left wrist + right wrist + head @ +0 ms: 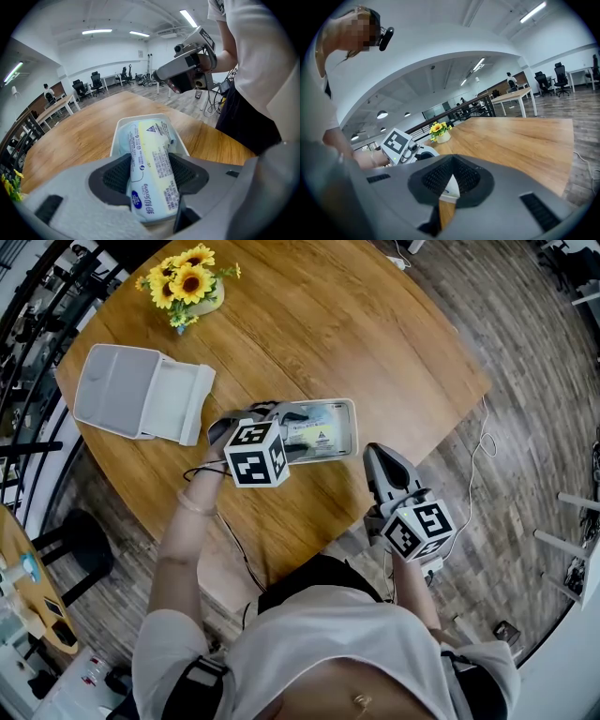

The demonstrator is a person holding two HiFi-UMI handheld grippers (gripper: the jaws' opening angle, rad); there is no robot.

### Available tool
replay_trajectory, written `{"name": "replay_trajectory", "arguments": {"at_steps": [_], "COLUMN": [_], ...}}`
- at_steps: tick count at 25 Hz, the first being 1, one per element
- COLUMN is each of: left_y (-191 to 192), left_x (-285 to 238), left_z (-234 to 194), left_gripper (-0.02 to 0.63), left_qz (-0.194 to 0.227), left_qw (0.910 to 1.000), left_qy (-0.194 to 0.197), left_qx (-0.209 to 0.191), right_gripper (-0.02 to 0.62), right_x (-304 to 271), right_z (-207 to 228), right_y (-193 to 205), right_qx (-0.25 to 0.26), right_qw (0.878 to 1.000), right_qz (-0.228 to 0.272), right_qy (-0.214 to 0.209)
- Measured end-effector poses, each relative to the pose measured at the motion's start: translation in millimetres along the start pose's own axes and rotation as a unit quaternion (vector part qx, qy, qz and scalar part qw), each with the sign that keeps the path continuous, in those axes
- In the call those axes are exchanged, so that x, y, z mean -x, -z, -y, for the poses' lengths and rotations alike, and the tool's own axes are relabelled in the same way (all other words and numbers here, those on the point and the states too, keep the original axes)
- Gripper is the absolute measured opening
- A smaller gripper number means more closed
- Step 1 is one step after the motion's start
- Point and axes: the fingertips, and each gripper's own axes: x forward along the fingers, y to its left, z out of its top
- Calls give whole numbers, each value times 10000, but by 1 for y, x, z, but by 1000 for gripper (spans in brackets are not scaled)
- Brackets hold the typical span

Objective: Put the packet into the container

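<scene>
Two hand-held grippers work over a round wooden table point(375, 324), with places given as seen in the head view.

**Left gripper** point(150, 165): its dark ribbed pads point(115, 177) bear on both long sides of the packet point(147, 136). This is a soft pale blue-and-yellow pack with blue print, held lengthwise along the jaws. The packet's far end lies inside the container point(116, 136), a shallow white rectangular tray. Its near end projects back past the pads toward the camera.

**Container:** it sits at 5 o'clock from the table's middle, near the edge. The left gripper's marker cube point(255, 454) is just beside it at 8 o'clock.

**Right gripper** point(375, 457): the jaws are drawn together to a thin wedge with nothing between them. It hangs at 4 o'clock from the container, over the table's rim, apart from both tray and packet.

**Other items:** sunflowers point(186, 282) in a pale pot stand at 11 o'clock on the table. An open white box point(141, 392) lies at 9 o'clock, well apart from the container.
</scene>
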Motion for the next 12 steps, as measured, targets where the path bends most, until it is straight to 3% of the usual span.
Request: {"name": "replay_trajectory", "arguments": {"at_steps": [9, 12], "left_y": [-2, -9], "left_x": [4, 14], "left_z": [7, 8], "left_gripper": [354, 382], "left_qz": [172, 409], "left_qw": [9997, 9988], "left_qy": [159, 203], "left_qx": [44, 186], "right_gripper": [11, 11], "right_x": [-5, -6], "right_z": [1, 2], "right_y": [5, 5], "right_qx": [-18, -20], "right_qw": [10000, 10000], "right_qz": [-41, -43], "right_qy": [7, 6]}}
